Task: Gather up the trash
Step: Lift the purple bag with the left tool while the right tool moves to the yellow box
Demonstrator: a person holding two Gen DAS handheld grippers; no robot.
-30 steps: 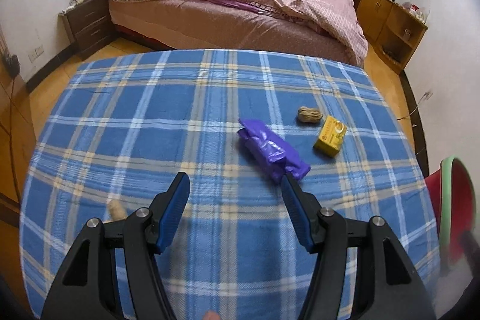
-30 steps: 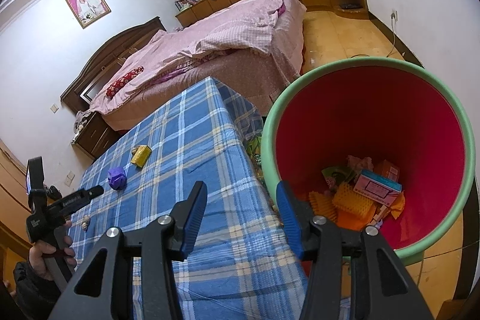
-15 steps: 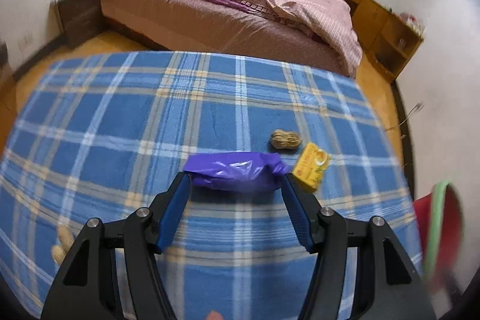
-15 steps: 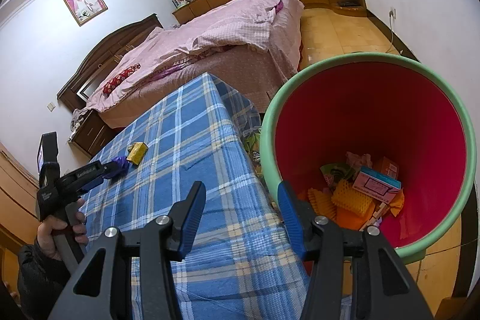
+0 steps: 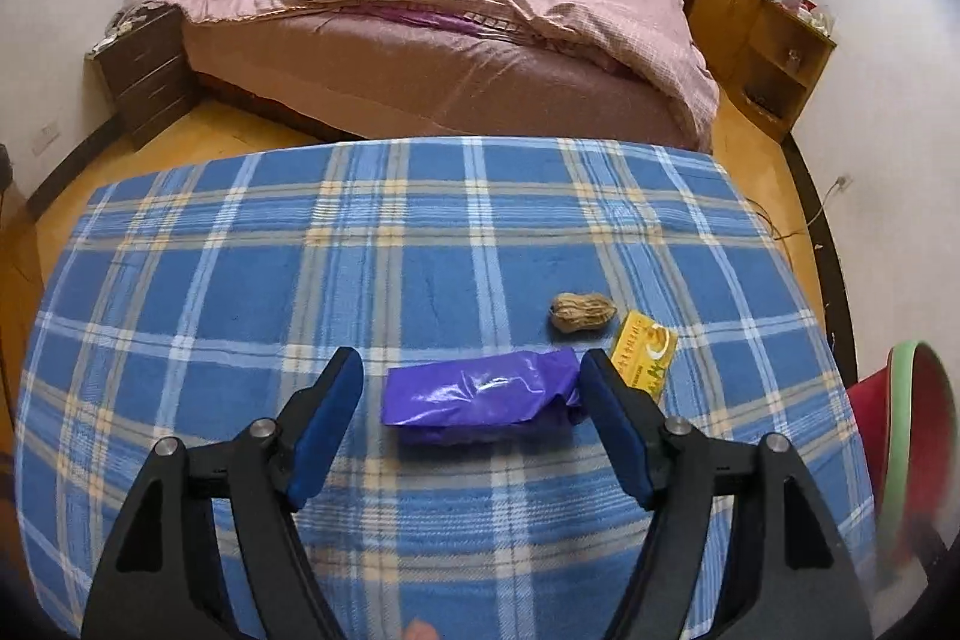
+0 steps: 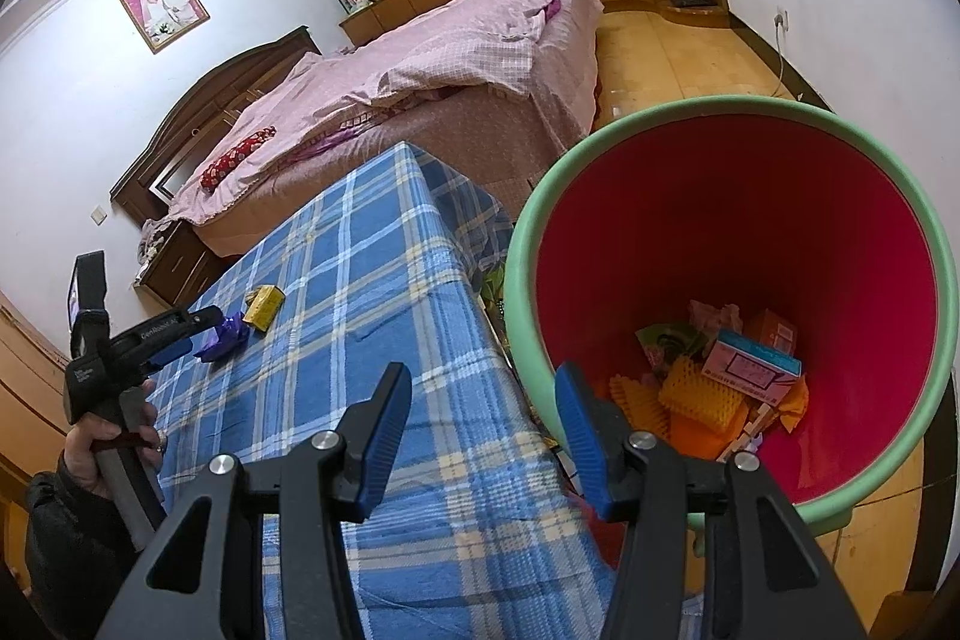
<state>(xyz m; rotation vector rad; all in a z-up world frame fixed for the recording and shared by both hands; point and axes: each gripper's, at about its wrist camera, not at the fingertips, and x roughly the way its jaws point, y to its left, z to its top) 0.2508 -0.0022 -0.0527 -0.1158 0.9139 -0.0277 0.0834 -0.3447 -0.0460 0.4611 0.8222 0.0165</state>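
While my left gripper [image 5: 471, 403] has just been opening its jaws, the purple wrapper [image 5: 480, 397] lies between them on the plaid tablecloth [image 5: 240, 280], ungripped. A peanut [image 5: 581, 313] sits at one o'clock. My right gripper [image 6: 483, 424], half open and empty, hovers by the red bin [image 6: 720, 250].

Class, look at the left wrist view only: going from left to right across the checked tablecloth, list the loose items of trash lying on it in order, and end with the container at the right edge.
purple wrapper → peanut shell → yellow packet → red bin
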